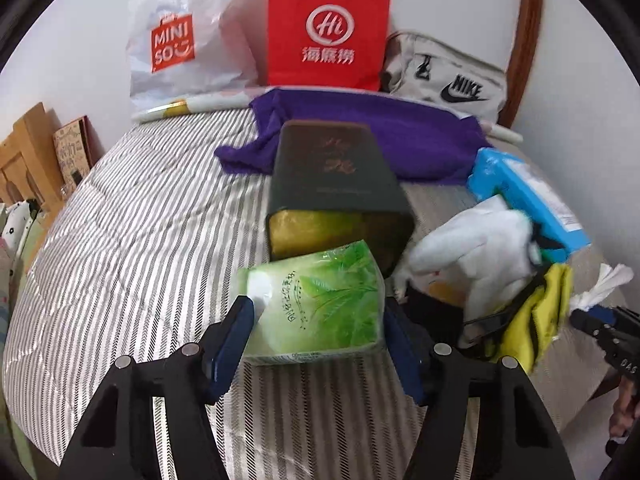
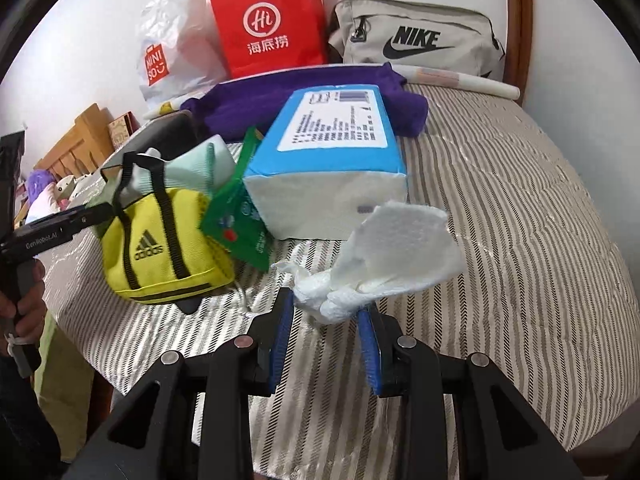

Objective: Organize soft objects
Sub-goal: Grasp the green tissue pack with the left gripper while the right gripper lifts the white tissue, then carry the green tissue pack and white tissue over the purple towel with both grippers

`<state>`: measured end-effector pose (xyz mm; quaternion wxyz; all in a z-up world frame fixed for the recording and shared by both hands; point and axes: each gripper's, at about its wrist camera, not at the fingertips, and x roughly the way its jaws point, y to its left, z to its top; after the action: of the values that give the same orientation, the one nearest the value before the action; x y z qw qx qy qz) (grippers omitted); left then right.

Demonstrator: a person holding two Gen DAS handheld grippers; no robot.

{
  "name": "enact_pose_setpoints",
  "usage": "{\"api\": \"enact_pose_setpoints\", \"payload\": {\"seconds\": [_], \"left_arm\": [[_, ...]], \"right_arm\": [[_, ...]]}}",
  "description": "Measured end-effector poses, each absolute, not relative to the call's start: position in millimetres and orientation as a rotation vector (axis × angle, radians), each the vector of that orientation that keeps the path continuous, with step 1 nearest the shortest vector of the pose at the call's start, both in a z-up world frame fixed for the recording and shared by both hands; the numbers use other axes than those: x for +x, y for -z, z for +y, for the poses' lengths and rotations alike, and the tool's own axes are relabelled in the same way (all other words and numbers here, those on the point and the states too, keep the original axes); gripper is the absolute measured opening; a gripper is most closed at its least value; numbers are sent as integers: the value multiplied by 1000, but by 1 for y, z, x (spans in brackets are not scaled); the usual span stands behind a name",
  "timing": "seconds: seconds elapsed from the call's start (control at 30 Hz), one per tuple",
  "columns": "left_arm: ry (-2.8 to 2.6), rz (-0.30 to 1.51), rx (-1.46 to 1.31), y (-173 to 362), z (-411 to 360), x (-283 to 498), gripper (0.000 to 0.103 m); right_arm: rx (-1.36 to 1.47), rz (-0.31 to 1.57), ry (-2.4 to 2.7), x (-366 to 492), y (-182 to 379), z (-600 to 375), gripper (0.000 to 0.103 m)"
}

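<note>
A green tissue pack (image 1: 316,304) lies on the striped bedspread (image 1: 132,240), its near end sitting between the blue pads of the left gripper (image 1: 316,348). The right pad looks to touch the pack's edge, while the left pad stands beside it; whether both press I cannot tell, so the jaws read as half-wide around it.

The pack's far end leans against the open mouth of a dark box (image 1: 340,184) lying on its side, with a yellowish lining showing inside.

To the right of that sits a heap: a white soft toy (image 1: 476,256), a small yellow Adidas bag (image 2: 160,244) and a big blue tissue pack (image 2: 332,160), with a green card (image 2: 236,220) wedged between bag and pack.

The right gripper (image 2: 326,320) is narrow, pinched on a crumpled white tissue (image 2: 384,256) that fans out above the pads, near the blue pack.

Farther back a purple cloth (image 1: 360,132) is spread across the bed. Against the far wall stand a white Miniso bag (image 1: 180,36), a red paper bag (image 1: 328,32) and a grey Nike bag (image 2: 416,40).
</note>
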<state>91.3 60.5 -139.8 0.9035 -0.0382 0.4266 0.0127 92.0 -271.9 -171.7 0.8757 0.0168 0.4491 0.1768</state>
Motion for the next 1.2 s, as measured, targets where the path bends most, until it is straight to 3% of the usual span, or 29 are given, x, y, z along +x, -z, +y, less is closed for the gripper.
{"api": "enact_pose_setpoints", "payload": {"seconds": [0.2, 0.47, 0.67, 0.77, 0.83, 1.2], "left_arm": [[-58, 893, -70, 146, 65, 97, 75], [-100, 898, -84, 156, 80, 100, 77], [-110, 883, -117, 152, 96, 95, 60], [-109, 868, -142, 148, 104, 93, 47], [-102, 859, -153, 145, 108, 92, 30], [-49, 825, -187, 123, 108, 81, 25]], "right_arm": [[39, 959, -370, 98, 179, -272, 33], [38, 964, -375, 104, 179, -270, 33], [30, 964, -377, 105, 180, -269, 33], [26, 963, -375, 106, 180, -269, 33], [23, 962, -374, 106, 180, -268, 33], [27, 952, -389, 99, 171, -272, 31]]}}
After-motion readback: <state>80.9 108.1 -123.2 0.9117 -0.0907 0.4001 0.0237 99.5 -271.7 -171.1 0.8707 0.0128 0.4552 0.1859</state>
